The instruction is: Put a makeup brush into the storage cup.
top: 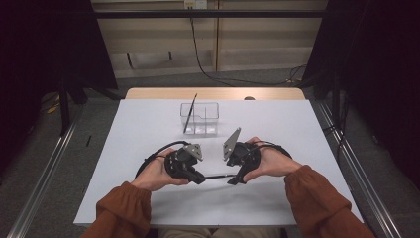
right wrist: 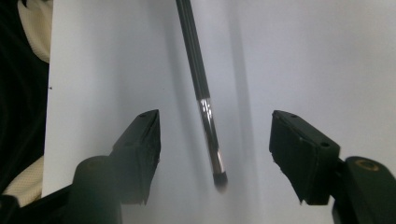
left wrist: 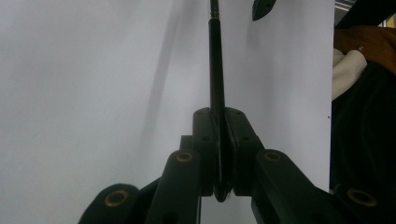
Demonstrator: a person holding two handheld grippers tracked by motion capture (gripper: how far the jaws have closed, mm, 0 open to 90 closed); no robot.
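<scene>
A thin black brush [top: 217, 176] with a silver ferrule lies level between my two grippers, low over the white table [top: 138, 124]. In the left gripper view my left gripper [left wrist: 222, 121] is shut on the brush handle [left wrist: 215, 60], which runs straight away from the jaws. My left gripper [top: 200, 177] sits at centre-left in the high view. My right gripper [top: 233, 179] faces it from the right. In the right gripper view its jaws [right wrist: 215, 144] stand wide open, with the brush [right wrist: 201, 93] and its dark tip between them, touching neither pad.
A clear plastic box [top: 200, 120] with compartments stands behind the grippers, mid-table. A second thin black stick [top: 190, 114] leans in its left end. Table edges lie near both forearms; a wooden strip [top: 213, 93] borders the far side.
</scene>
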